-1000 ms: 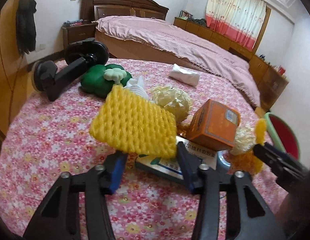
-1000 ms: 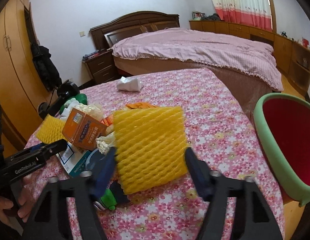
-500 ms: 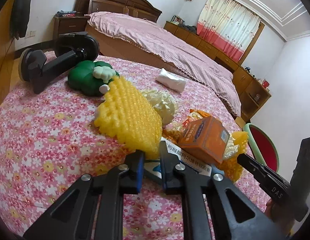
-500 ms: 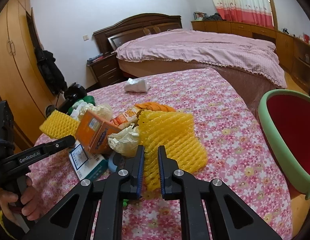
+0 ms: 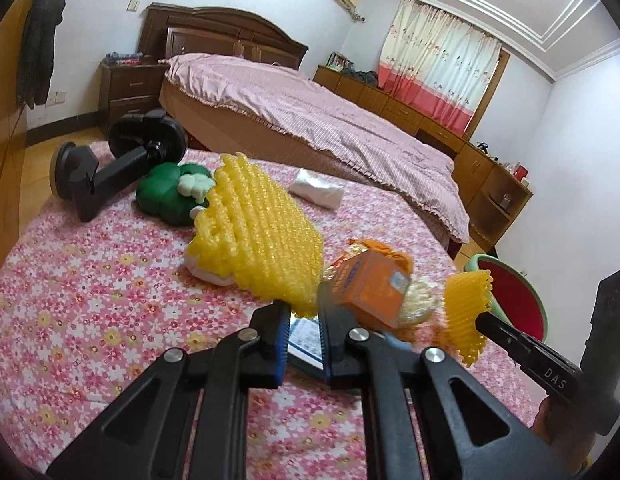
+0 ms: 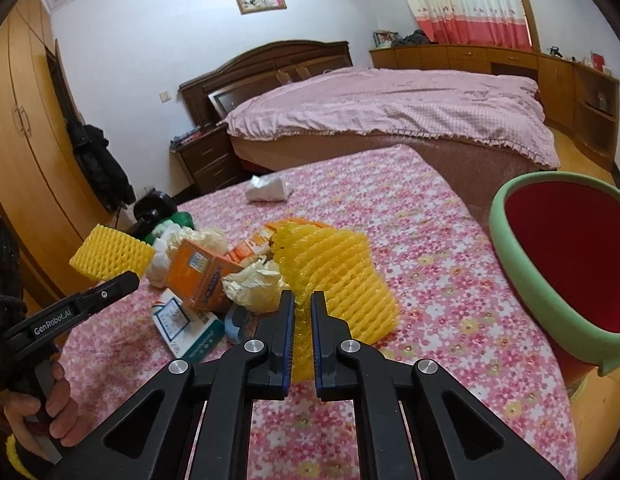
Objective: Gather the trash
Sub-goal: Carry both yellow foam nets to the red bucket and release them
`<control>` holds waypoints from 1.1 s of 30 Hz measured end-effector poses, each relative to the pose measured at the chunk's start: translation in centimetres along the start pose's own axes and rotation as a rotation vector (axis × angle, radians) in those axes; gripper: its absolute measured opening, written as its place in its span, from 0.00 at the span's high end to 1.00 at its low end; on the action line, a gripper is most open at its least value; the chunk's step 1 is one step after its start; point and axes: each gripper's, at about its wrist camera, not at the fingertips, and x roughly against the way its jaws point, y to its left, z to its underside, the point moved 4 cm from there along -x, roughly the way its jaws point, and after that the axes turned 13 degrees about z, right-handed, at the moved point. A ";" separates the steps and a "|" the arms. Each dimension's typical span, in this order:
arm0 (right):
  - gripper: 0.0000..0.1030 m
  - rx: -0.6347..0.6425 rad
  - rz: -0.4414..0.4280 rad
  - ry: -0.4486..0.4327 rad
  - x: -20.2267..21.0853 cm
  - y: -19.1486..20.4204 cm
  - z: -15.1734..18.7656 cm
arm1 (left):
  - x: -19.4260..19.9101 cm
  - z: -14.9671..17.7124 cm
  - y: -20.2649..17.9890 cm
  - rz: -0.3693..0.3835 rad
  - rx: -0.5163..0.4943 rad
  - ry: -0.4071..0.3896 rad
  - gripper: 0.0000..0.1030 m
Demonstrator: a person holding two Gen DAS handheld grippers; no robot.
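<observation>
Left gripper (image 5: 304,322) is clamped on the lower edge of a yellow foam net (image 5: 262,232), held clear of the table (image 5: 90,300). Right gripper (image 6: 301,320) is likewise closed on a second foam net (image 6: 342,272), which appears lifted, though its far end may touch the cloth. Remaining litter, an orange box (image 6: 202,272), crumpled paper (image 6: 254,280) and a flat carton (image 6: 186,328), lies heaped between the two grippers. The bin (image 6: 522,280) stands at the table edge on the right. Step in hand: carrying after pickup. Next move calls for bringing each net over the bin's mouth before release, right one first, being nearer.
</observation>
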 end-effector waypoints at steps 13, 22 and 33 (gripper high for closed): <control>0.92 -0.071 0.003 -0.107 6.1 -2.7 -0.7 | 3.4 0.6 -6.7 0.046 -0.075 -0.030 0.88; 0.92 -0.165 0.052 -0.167 9.2 -7.3 -0.8 | 0.8 1.2 -12.2 0.128 -0.152 0.037 0.88; 0.92 -0.284 0.098 -0.192 9.8 -14.0 -1.2 | -5.0 2.2 -19.7 0.219 -0.261 0.147 0.88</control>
